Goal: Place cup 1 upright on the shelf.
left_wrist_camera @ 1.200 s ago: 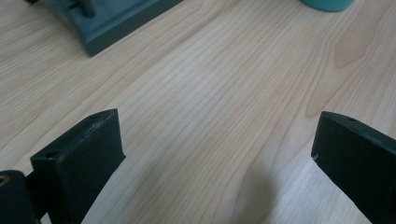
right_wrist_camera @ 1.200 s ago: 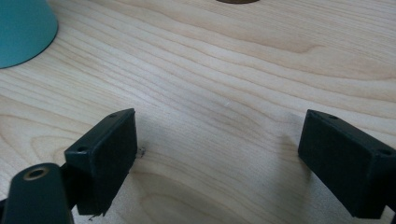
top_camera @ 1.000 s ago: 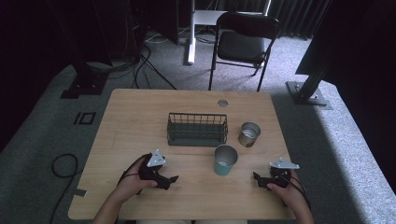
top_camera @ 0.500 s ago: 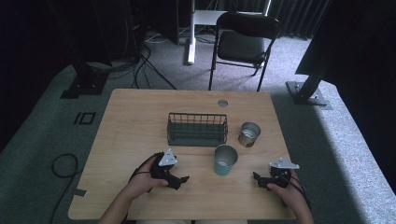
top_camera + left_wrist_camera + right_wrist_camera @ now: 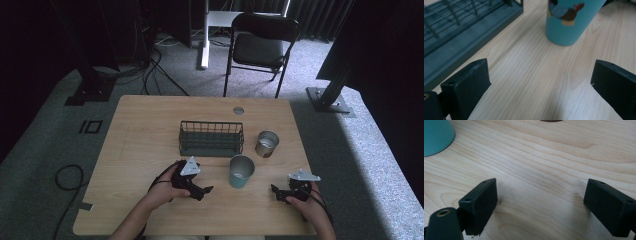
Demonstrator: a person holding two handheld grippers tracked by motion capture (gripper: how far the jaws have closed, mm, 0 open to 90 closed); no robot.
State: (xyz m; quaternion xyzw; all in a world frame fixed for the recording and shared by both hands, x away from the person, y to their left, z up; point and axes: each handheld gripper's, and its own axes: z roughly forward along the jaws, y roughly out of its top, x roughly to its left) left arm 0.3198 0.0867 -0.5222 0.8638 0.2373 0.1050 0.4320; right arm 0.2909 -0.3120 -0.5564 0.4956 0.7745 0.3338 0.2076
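— While both grippers sit low on the desk (image 5: 150,125), which one has the better line on the teal cup (image 5: 241,171)?

— I'd say the left gripper (image 5: 204,191). Its fingers (image 5: 471,80) are spread wide with nothing between them, and in its own view the teal cup (image 5: 571,22) stands upright straight ahead, a little to the right of the gap's centre, near but not touching.

— And the right gripper (image 5: 276,192)?

— Its fingers (image 5: 480,202) are also wide and empty, but the cup (image 5: 436,136) lies off at the far left edge of its view, so it would have to swing round.

— Anything crowding the approach?

— A wire basket (image 5: 211,138) sits just behind and to the left of the cup, and a steel cup (image 5: 267,143) is behind it to the right. The near side looks free.
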